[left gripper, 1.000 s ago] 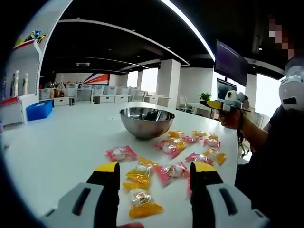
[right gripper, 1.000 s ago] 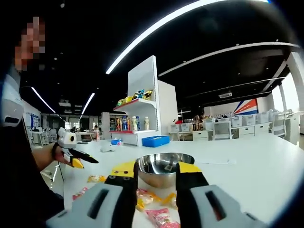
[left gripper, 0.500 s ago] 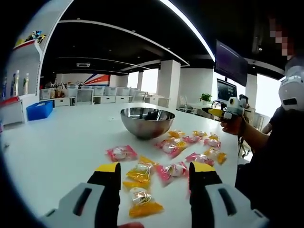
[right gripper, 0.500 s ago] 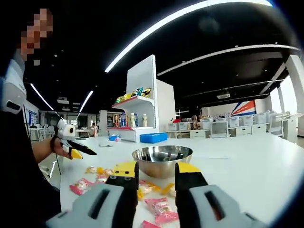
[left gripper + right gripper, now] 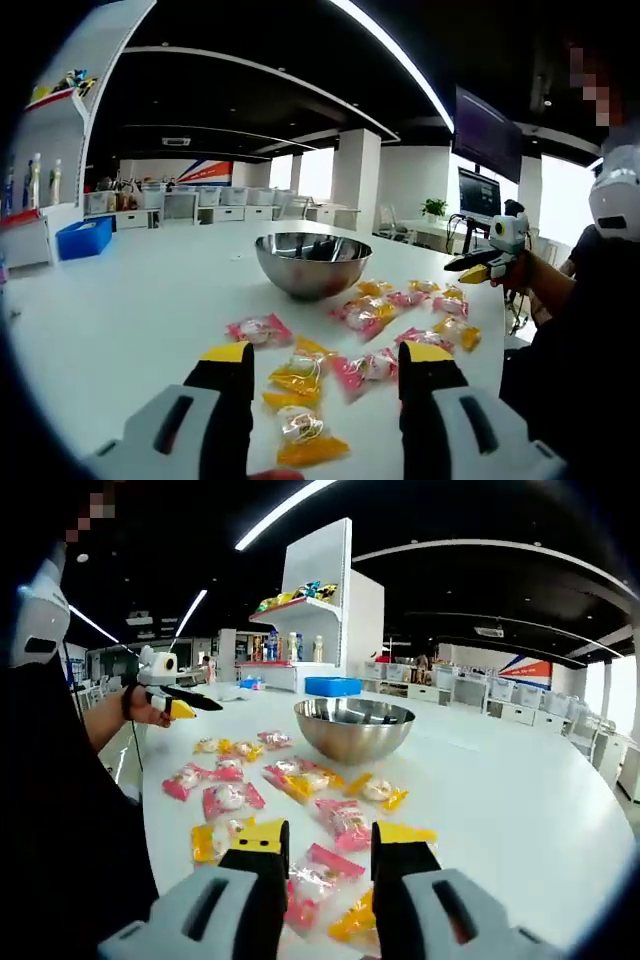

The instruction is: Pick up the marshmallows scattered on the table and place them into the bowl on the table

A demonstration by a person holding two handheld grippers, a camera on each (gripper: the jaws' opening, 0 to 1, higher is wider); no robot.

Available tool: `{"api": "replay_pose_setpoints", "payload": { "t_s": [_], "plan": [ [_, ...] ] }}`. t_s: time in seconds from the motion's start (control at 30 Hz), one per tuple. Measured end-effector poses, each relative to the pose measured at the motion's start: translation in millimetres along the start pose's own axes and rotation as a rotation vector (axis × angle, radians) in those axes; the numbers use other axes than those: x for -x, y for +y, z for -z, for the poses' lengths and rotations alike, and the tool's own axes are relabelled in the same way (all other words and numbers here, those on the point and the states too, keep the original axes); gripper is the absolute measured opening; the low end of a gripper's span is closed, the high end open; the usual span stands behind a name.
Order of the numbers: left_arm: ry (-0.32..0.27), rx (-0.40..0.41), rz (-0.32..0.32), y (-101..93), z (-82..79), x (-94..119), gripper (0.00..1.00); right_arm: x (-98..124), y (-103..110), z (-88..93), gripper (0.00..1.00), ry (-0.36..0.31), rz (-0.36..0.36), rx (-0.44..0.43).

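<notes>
A steel bowl (image 5: 313, 265) stands on the white table (image 5: 130, 310), with nothing showing inside it in the right gripper view (image 5: 354, 728). Several pink and orange wrapped marshmallows lie in front of it, among them a pink one (image 5: 258, 330) and an orange one (image 5: 297, 375). My left gripper (image 5: 325, 372) hovers open just above the nearest packets, holding nothing. My right gripper (image 5: 330, 842) is open too, low over a pink packet (image 5: 318, 872). Another pink packet (image 5: 228, 798) lies to its left. Each gripper also appears in the other's view, hand-held: the right gripper (image 5: 478, 268) and the left gripper (image 5: 186, 704).
The person's dark sleeve (image 5: 70, 810) fills the left of the right gripper view, and their body (image 5: 580, 340) the right of the left gripper view. A white shelf unit (image 5: 320, 610) and a blue bin (image 5: 333, 686) stand beyond the table. Desks and chairs line the back.
The right gripper has dropped and tipped down toward the table, bringing many more packets under its jaws. The left gripper has hardly moved. Both stay open.
</notes>
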State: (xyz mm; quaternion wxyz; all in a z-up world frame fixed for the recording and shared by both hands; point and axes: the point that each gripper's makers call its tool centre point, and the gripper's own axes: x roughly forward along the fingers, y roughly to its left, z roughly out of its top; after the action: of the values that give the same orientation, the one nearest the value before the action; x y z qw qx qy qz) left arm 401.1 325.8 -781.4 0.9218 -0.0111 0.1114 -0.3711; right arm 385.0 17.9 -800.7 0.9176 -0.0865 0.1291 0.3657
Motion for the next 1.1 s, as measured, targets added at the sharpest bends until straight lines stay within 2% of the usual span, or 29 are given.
{"api": "replay_pose_setpoints", "payload": {
  "t_s": [0.03,0.13,0.27,0.43,0.63,0.83,1.0,1.1],
  "plan": [
    [0.005,-0.003,0.003,-0.7,1.0,-1,0.58,3,0,3.7,0.32,0.028,0.002,0.007],
    [0.049,-0.038,0.029,-8.1,8.8,-7,0.58,5,1,4.5,0.32,0.031,0.001,0.015],
    [0.063,-0.051,0.051,-11.8,7.5,-10,0.58,5,2,6.2,0.32,0.04,-0.003,0.005],
    [0.138,-0.134,0.073,-4.9,2.8,-10,0.58,6,3,9.1,0.32,0.067,-0.004,0.015],
    [0.198,-0.185,0.105,5.2,-3.4,-16,0.57,11,5,9.9,0.32,0.072,-0.004,0.013],
    [0.256,-0.206,0.14,6.8,4.1,-29,0.56,15,5,12.5,0.32,0.074,0.001,0.004],
    [0.298,-0.222,0.219,2.6,11.8,-39,0.52,16,6,13.5,0.32,0.076,-0.005,0.007],
    [0.338,-0.233,0.22,10.1,18.5,-50,0.52,17,6,13.3,0.32,0.072,-0.004,0.004]
  ]
}}
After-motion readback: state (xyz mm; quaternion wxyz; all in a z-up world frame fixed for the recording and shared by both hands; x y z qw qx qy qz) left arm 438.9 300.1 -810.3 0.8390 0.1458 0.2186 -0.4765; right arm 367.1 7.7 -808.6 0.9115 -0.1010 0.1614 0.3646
